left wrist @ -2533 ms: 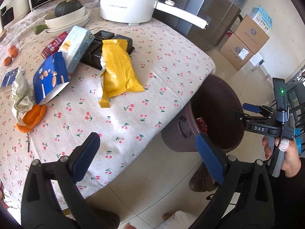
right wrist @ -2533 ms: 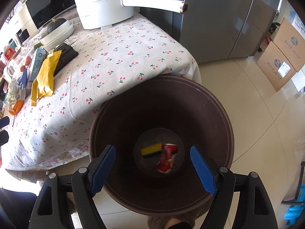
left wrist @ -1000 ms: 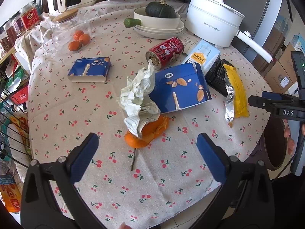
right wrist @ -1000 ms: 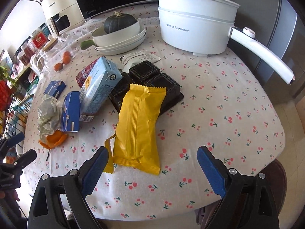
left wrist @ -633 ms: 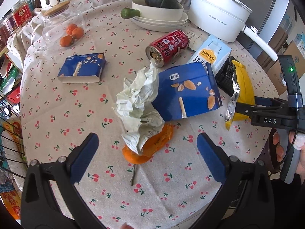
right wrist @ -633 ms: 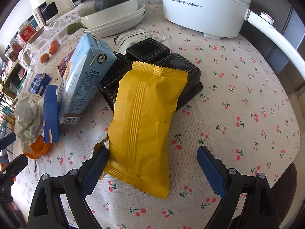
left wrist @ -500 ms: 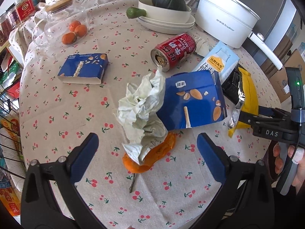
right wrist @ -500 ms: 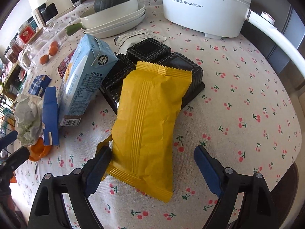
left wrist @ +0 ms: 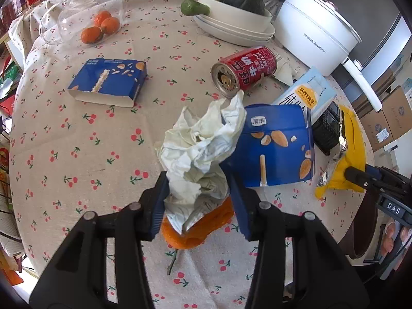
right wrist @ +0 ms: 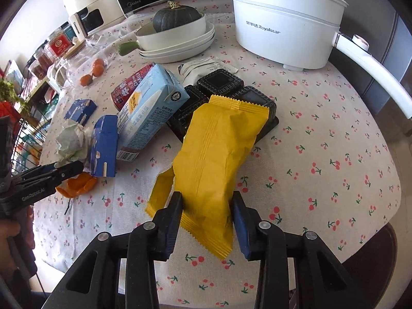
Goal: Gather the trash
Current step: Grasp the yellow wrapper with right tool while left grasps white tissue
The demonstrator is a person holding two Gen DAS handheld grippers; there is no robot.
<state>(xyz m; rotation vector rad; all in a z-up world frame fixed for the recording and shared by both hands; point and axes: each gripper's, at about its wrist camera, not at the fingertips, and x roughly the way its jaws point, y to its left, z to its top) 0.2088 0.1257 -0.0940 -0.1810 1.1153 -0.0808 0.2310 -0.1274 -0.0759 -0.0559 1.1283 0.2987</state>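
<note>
tbl (left wrist: 77, 139) w/ cherry cloth | grey fridge (right wrist: 396, 41) | cardboard boxes (left wrist: 394, 113)

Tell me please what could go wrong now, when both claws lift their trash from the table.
1. The left claw pinches only the lower part of the crumpled paper, which lies on the orange peel and touches the blue box. Lifting may drag either along.
2. The right claw squeezes the yellow wrapper near one end. The far end rests on the black trays, so it could slip or shift them.
</note>
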